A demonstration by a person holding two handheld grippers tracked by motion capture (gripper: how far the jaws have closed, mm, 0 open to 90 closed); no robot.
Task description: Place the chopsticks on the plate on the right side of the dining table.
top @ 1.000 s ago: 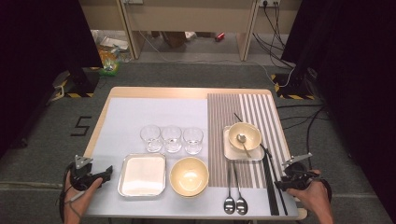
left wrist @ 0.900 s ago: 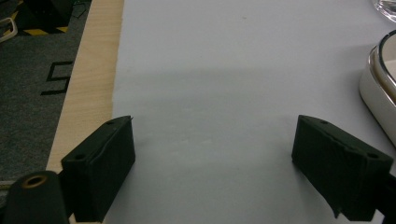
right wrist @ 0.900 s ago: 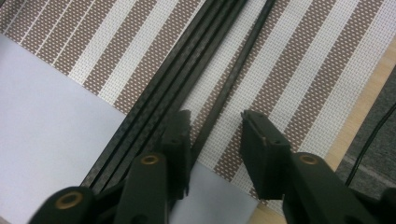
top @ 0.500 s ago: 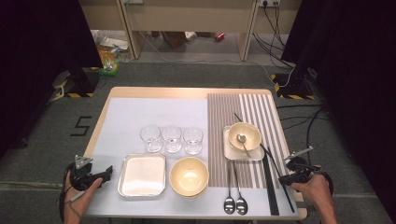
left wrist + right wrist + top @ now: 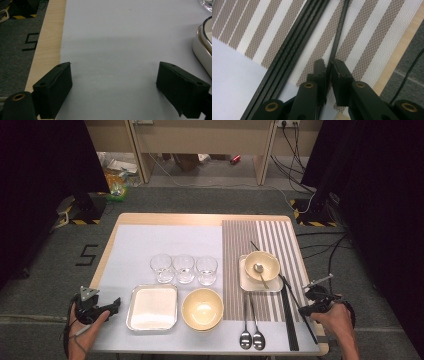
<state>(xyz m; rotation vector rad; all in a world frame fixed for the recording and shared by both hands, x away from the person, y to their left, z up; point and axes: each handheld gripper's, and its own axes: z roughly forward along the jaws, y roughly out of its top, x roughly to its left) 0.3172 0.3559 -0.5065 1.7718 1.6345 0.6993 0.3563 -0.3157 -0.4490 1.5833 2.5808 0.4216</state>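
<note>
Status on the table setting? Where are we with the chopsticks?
Done so far: little. The right gripper has just closed its jaws on a single black chopstick, drawn away from the other chopsticks on the striped mat. The left gripper waits open beside the metal tray. Bowls, glasses and spoons look untouched.

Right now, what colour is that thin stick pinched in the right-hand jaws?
Black. The chopstick shows best in the right gripper view, lying over the brown-and-white striped placemat.
</note>
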